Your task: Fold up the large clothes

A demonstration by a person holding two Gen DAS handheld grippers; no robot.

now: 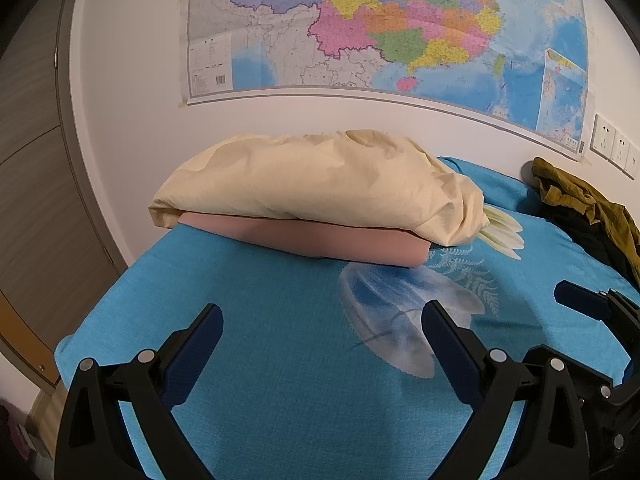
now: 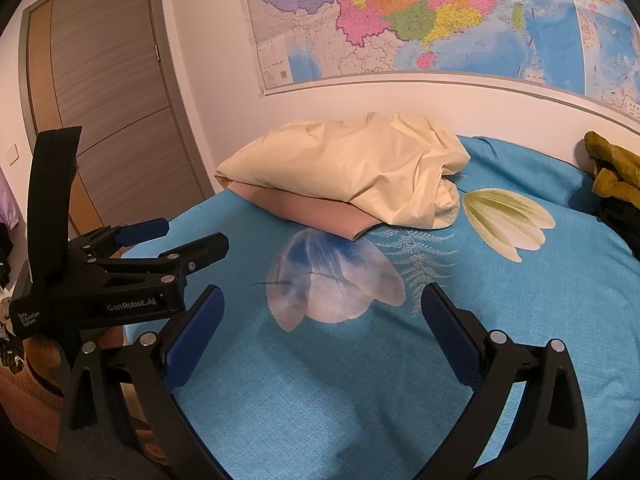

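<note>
**blueprint_bob:** ok so what's the setup here? Where's the stuff that needs folding?

**laundry_lurker:** Everything sits on a bed with a turquoise sheet point(image 1: 280, 380) printed with big pale flowers. At the far edge, up against the wall, there's a cream cloth bundle point(image 1: 320, 184), crumpled and puffy, lying on top of a flat pink folded piece point(image 1: 320, 246). The pink one pokes out underneath along its near side. That pile is toward the far left corner of the bed.

**blueprint_bob:** and the grippers?

**laundry_lurker:** Both empty, both hanging over the near part of the bed. The left gripper point(image 1: 322, 334) has its blue-padded fingers spread wide with only sheet between them. Same deal for the right gripper point(image 2: 322, 314), jaws wide apart, nothing held. In the right wrist view you can see the left one from the side, just beside the right, near the bed's left edge.

**blueprint_bob:** anything else on the bed?

**laundry_lurker:** Yeah, an olive-green garment point(image 1: 588, 204) heaped at the far right edge with something dark under it, can't tell what. Well apart from the cream pile. A big colourful wall map point(image 1: 380, 28) hangs above, a wooden door point(image 2: 108, 92) is off to the left, and wall sockets point(image 1: 616, 146) sit at the right.
</note>
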